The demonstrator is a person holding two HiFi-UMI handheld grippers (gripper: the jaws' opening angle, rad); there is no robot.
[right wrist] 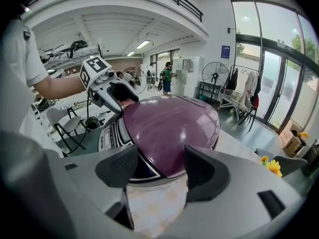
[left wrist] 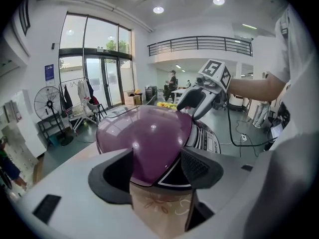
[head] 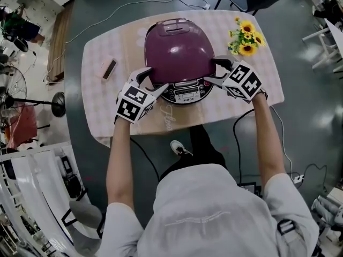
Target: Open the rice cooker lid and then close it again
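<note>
Beside rice cooker (head: 179, 50): hand-held grippers (head: 153, 80) (head: 213, 71) tilted down, gaping.

The right gripper (right wrist: 160, 167) has its jaws wide apart. Between them shows the near rim of the rice cooker (right wrist: 112, 133), and neither pad visibly presses on it. The glossy purple lid (right wrist: 172, 121) lies shut. Left of it the cooker's striped control panel (right wrist: 108, 136) faces outward. On the far left side the left gripper (right wrist: 122, 102), with its marker cube, reaches down to the lid's edge. The desk (right wrist: 154, 208), under a pale checked cloth, shows below the jaws. Sunflowers (right wrist: 271, 166) stand on it at the right. A standing fan (right wrist: 215, 76) is far behind.
</note>
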